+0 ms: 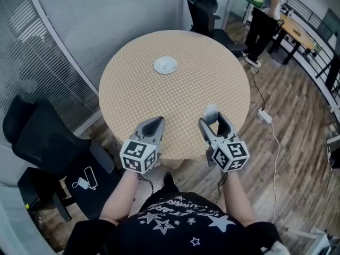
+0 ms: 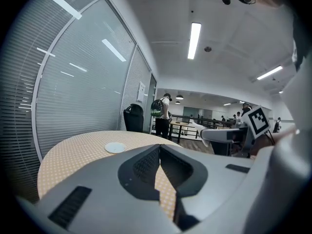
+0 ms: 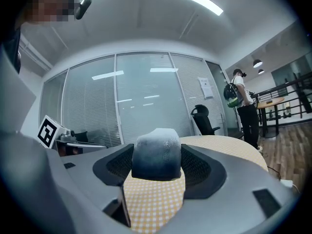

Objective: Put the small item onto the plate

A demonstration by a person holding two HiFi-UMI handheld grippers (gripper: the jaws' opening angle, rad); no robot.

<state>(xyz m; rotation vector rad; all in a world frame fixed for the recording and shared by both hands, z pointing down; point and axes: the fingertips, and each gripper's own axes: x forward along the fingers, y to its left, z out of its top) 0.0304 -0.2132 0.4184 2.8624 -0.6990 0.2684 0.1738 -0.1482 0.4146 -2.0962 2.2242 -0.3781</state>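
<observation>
Right hand-held gripper (image 1: 212, 121) around small item (image 3: 157, 156)

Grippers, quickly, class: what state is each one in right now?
Left gripper: closed, empty.
Right gripper: closed on the small grey-blue item.

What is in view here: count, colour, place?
table: one, round, tan checked cover, centre
plate: one, white, far middle of the table
small item: one, grey-white, between the right gripper's fingers
office chairs: two, black, one left of the table, one beyond it
power strip: one, white, floor right of the table
bystander: one, dark trousers, far right
left gripper: grey, shut, empty
right gripper: grey, shut on the small item
</observation>
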